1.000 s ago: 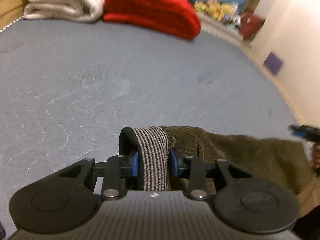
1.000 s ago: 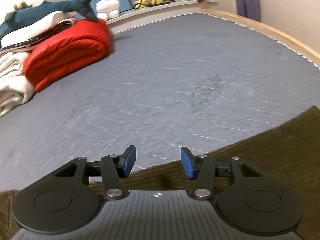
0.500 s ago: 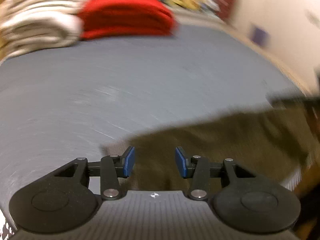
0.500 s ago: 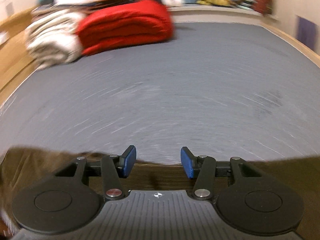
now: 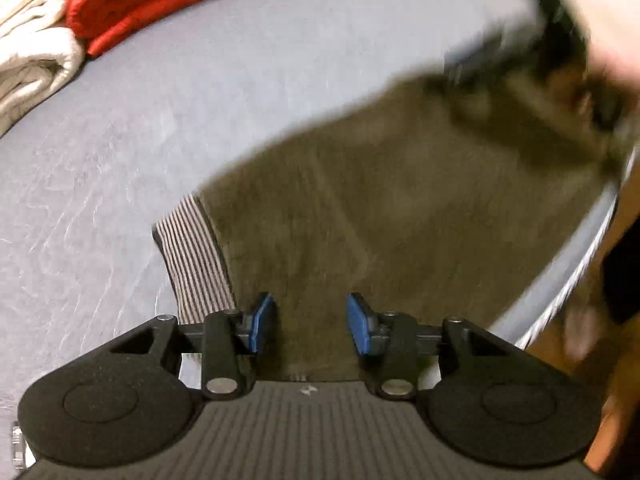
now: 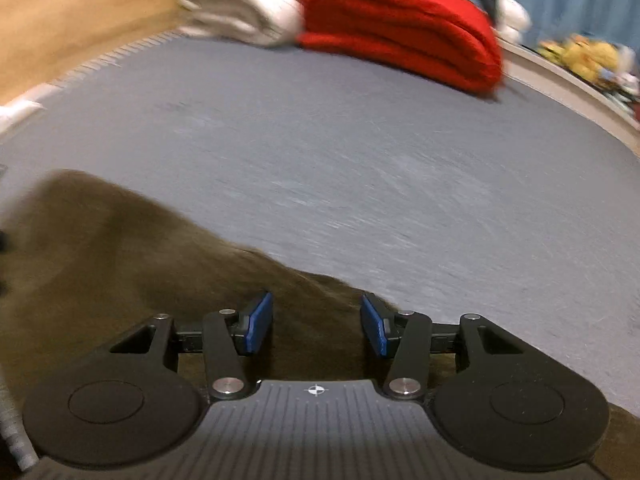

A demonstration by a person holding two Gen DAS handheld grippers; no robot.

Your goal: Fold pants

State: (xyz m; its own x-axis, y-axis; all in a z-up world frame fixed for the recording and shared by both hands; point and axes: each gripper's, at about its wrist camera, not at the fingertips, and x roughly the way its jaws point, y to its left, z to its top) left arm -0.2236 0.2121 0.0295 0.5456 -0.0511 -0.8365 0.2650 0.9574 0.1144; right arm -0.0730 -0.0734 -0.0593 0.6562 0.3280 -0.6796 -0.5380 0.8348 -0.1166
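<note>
The left gripper (image 5: 310,322) hangs open over the olive pants (image 5: 400,216), whose striped waistband (image 5: 192,256) lies just ahead-left of its fingers. The right gripper (image 6: 316,324), jaws just widened and empty, hovers above the pants' edge on the grey bed (image 6: 360,168)

A bed with a grey quilted cover (image 5: 168,128) carries everything. Olive-brown pants (image 5: 400,216) lie flat on its near part, their striped waistband (image 5: 192,256) at the left end. At the far end a folded red blanket (image 6: 404,28) rests beside folded white bedding (image 6: 240,4), the two touching.
</note>
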